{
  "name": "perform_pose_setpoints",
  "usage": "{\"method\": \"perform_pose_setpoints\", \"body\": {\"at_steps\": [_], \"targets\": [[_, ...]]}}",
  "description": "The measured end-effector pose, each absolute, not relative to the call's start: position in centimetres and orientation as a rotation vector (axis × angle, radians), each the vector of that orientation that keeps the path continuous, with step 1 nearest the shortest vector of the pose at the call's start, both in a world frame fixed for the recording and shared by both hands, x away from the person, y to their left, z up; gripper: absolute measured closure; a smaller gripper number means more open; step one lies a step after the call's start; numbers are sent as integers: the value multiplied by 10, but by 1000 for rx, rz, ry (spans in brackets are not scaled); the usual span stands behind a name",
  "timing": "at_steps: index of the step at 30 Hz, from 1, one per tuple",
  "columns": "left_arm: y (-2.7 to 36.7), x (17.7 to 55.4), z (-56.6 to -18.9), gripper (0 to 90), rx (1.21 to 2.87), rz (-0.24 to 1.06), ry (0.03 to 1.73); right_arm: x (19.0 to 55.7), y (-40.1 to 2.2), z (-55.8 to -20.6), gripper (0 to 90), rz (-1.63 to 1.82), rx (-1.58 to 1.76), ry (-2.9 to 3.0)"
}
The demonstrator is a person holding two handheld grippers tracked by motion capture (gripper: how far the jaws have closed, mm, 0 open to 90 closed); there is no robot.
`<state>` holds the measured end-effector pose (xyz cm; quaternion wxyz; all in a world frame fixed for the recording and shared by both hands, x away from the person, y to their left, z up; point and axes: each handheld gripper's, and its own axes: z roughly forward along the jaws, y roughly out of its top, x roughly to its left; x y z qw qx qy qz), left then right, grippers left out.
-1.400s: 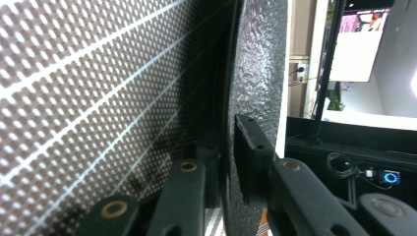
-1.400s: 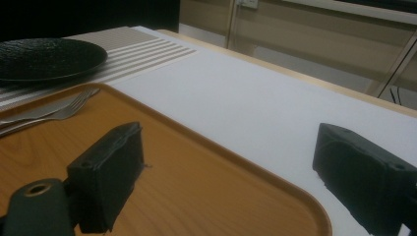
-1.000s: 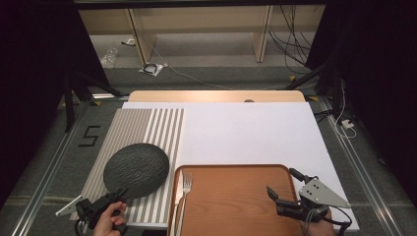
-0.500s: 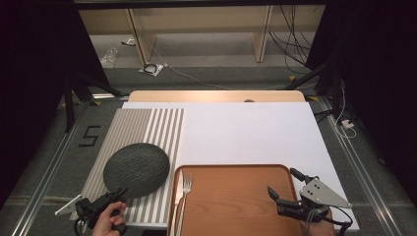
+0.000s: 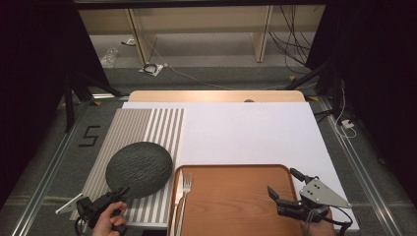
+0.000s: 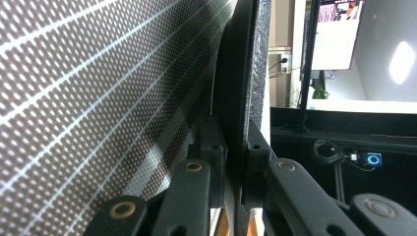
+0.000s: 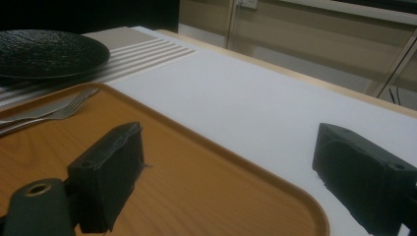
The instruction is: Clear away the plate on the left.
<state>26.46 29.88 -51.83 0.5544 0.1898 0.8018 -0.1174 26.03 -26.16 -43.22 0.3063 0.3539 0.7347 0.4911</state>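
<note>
left gripper (image 5: pixel 119 192), clamped on the black plate's (image 5: pixel 139 168) near rim, should lift it level, clear of the fork (image 5: pixel 185 186) beside it.

Plate (image 5: pixel 139 169) on striped mat (image 5: pixel 142 132), left of tray (image 5: pixel 236 196) with fork (image 5: pixel 184 196)

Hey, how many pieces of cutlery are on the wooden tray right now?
2: a fork and a knife lie side by side along the left edge of the wooden tray; the knife's lower end is cut off by the frame.

Black two-jaw left tool (image 5: pixel 119 192), right tool (image 5: pixel 284 185) with grey triangular plate, trailing black cables
</note>
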Motion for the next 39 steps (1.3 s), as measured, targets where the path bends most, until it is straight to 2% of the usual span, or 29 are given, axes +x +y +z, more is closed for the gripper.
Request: {"method": "perform_pose_setpoints", "body": {"at_steps": [14,23,39], "targets": [[288,263,-512,841,490,-293,1855,261,-262,-432,130,1304,942,1945],[278,264,-509,836,510,-362,1832,261,-264,-433,130,1302,948,1942],[260,264,-500,832,589,-397,1783,260,-264,-432,130,1303,951,1940]]}}
